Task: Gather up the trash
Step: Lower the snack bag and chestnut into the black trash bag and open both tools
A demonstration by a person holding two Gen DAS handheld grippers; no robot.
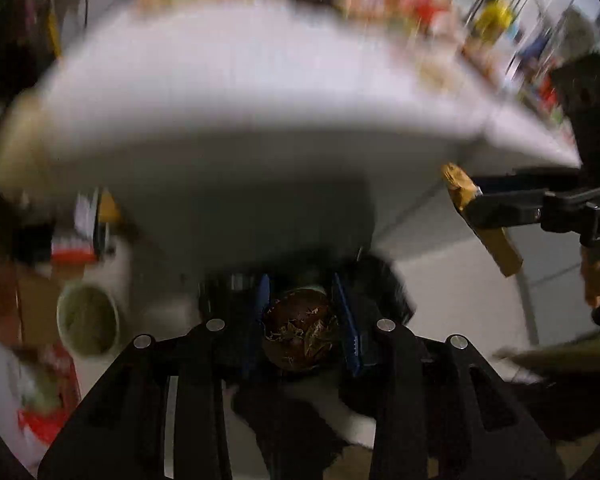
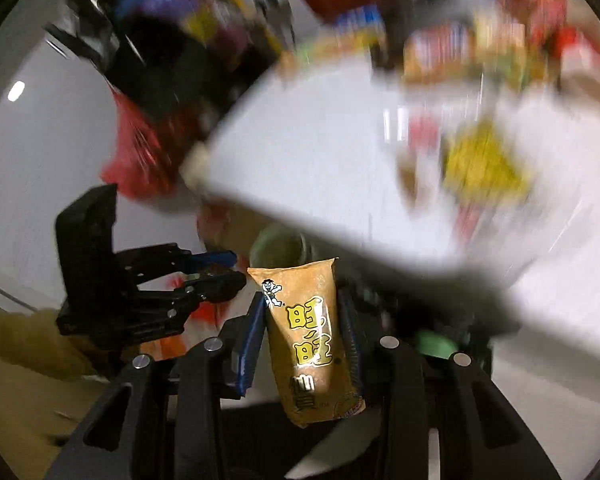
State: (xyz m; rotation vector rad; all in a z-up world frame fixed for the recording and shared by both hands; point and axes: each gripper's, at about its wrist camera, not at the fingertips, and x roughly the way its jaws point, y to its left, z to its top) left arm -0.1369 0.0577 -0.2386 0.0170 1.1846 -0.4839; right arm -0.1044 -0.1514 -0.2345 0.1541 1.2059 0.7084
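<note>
Black linkage arms with silver pivot pins fill the lower part of each wrist view. Between them, the left gripper (image 1: 306, 320) pinches a round, dark brown object (image 1: 298, 334) flecked with pale fibres; both blue pads (image 1: 348, 332) press on its sides. What the object is cannot be told from the picture.

The right gripper (image 2: 302, 332) pinches an orange snack wrapper (image 2: 308, 344) printed with yellow characters and a small cartoon figure. The wrapper stands roughly upright between the blue pads, its top edge rising above the fingertips and its lower end hanging below them. In the left wrist view the same gripper (image 1: 476, 208) enters from the right edge with the wrapper clamped crosswise at its tip (a hand (image 1: 596, 284) grips the handle below it).

In the right wrist view the left gripper (image 2: 216, 272) appears at the left, pointing toward the wrapper, and what it holds cannot be made out there.

Beyond both grippers lies a white table (image 1: 240, 92), heavily blurred. Coloured packets (image 2: 480, 52) crowd its far edge, and a yellow packet (image 2: 484, 164) lies nearer on its surface. Below the table edge, an open pale green cup (image 1: 88, 324) sits to the left of the left gripper, beside red and white packaging (image 1: 76, 240). A red plastic bag (image 2: 136, 152) hangs off the table's left end. Pale floor tiles (image 1: 460, 280) show at the right.
</note>
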